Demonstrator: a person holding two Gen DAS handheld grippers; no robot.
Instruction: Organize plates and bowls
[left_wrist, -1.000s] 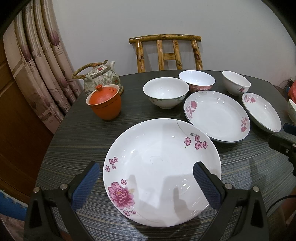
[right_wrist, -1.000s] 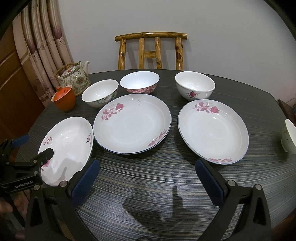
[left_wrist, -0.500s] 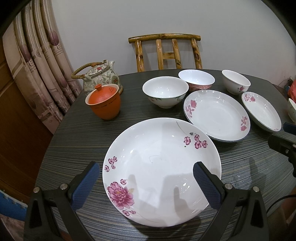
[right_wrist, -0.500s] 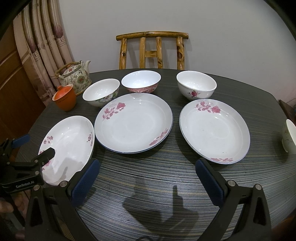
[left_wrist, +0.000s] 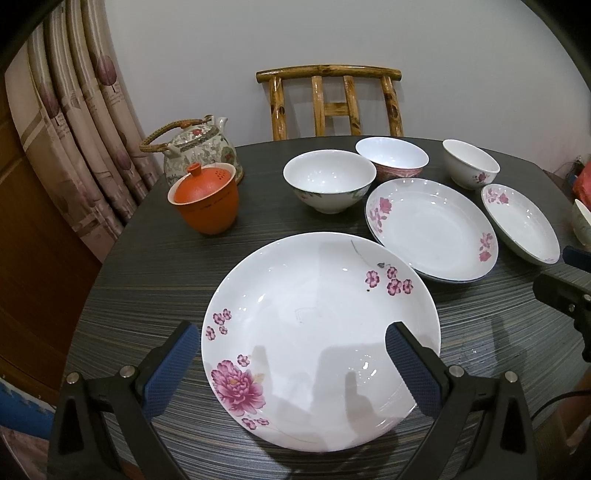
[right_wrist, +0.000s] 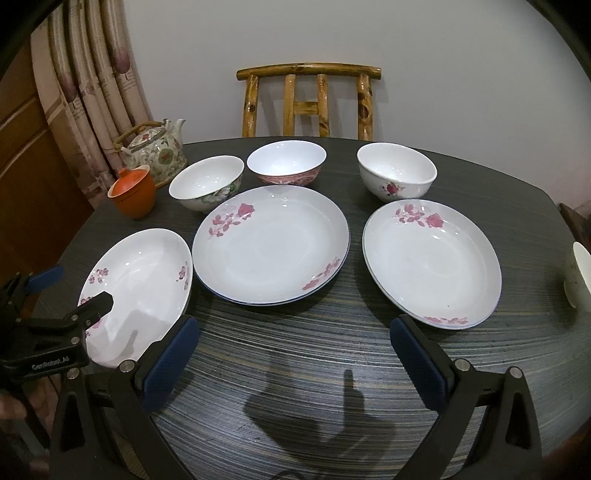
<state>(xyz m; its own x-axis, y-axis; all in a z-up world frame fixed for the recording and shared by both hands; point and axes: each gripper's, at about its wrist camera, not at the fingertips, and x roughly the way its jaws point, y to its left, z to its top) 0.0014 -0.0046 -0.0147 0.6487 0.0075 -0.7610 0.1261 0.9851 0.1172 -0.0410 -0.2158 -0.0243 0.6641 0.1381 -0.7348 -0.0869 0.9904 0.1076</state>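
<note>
Dark striped round tabletop (right_wrist: 295, 369) carries all the crockery. Bamboo chair back (right_wrist: 308, 101) stands behind its far edge; patterned curtain (left_wrist: 74, 110) hangs at the left.

Three shallow white plates lie in a row. White peony-print plate (left_wrist: 317, 314) is leftmost and lies between the spread fingers of the left gripper (left_wrist: 291, 365); the fingers are wide apart, one to each side of the plate, holding nothing. White blue-rimmed plate with pink roses (right_wrist: 271, 245) sits in the middle, just beside the first. White plate with red flower sprays (right_wrist: 432, 262) lies to the right, apart from the middle one.

Right gripper (right_wrist: 291, 354) hangs over bare tabletop, fingers wide apart, empty.

Behind the plates, three bowls: white bowl with green floral exterior (right_wrist: 207, 184), white bowl with pink exterior (right_wrist: 286, 162), white bowl with red rose (right_wrist: 397, 171).

Floral ceramic teapot with woven handle (left_wrist: 201, 151) and orange lidded clay cup (left_wrist: 205, 197) stand at far left.
</note>
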